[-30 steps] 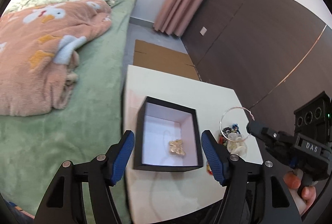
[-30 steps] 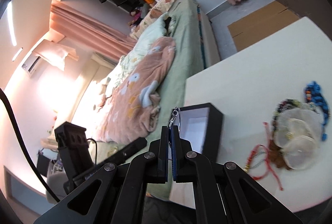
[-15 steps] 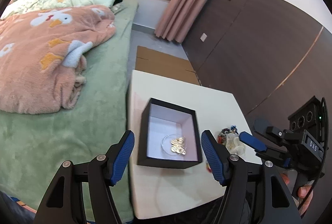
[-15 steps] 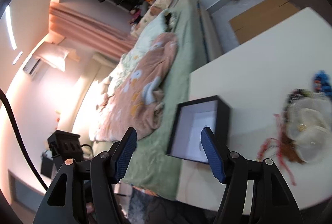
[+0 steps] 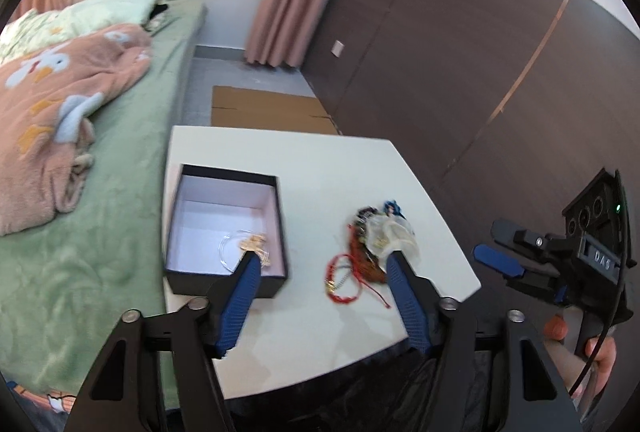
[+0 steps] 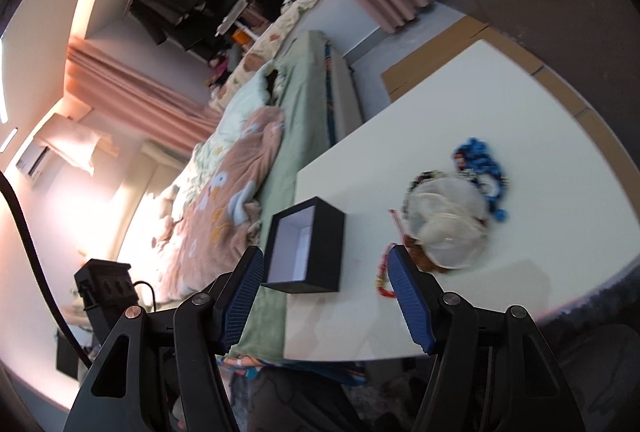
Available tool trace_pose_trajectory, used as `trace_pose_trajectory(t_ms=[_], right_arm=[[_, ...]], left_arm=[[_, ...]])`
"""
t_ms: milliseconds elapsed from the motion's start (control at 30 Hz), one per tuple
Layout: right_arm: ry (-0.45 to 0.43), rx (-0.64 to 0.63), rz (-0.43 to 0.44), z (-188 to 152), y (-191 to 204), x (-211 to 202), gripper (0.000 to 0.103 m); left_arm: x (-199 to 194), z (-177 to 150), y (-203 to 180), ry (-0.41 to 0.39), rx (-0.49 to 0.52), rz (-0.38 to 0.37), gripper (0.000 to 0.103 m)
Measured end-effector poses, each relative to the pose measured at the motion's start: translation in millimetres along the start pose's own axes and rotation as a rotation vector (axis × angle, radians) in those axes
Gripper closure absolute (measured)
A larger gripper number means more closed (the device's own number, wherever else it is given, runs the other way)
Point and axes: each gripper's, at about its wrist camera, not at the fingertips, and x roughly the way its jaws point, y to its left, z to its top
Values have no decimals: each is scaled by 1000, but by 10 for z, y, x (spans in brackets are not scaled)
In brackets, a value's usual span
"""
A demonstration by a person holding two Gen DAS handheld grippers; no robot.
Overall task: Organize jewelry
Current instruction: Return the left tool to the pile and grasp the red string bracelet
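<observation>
Jewelry [image 5: 372, 252] lies heaped on the table [image 5: 320, 168] beside the box [image 5: 224, 228], one gold piece [image 5: 254, 244] already inside. Left gripper [image 5: 320, 268] is closing on nothing; right gripper [image 6: 326, 272] gapes empty. Next, judging: fetch another piece, pinching one strand free of the tangle

Black hand-held gripper [image 5: 322, 264] frame, ribbed blue finger pads [image 5: 240, 296], silver screws, black cable [image 6: 28, 252], "DAS" marking

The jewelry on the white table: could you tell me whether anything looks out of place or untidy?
Yes. A tangled jewelry heap lies loose on the white table beside the black box, red cords trailing out. Only a gold piece sits inside the box.
</observation>
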Motion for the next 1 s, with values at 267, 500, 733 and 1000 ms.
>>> trace_pose_trajectory(t_ms=[267, 500, 733, 1000], right_arm=[[-35, -3, -44, 3, -184, -277, 38], [-18, -5, -83, -16, -440, -207, 38], [-34, 4, -2, -29, -744, -64, 38], [-15, 30, -19, -40, -850, 53, 38]], left_arm=[[246, -185, -264, 77, 48, 7, 60], [516, -293, -356, 129, 73, 47, 65], [895, -417, -381, 190, 120, 112, 70], [1197, -452, -384, 216, 138, 165, 71]])
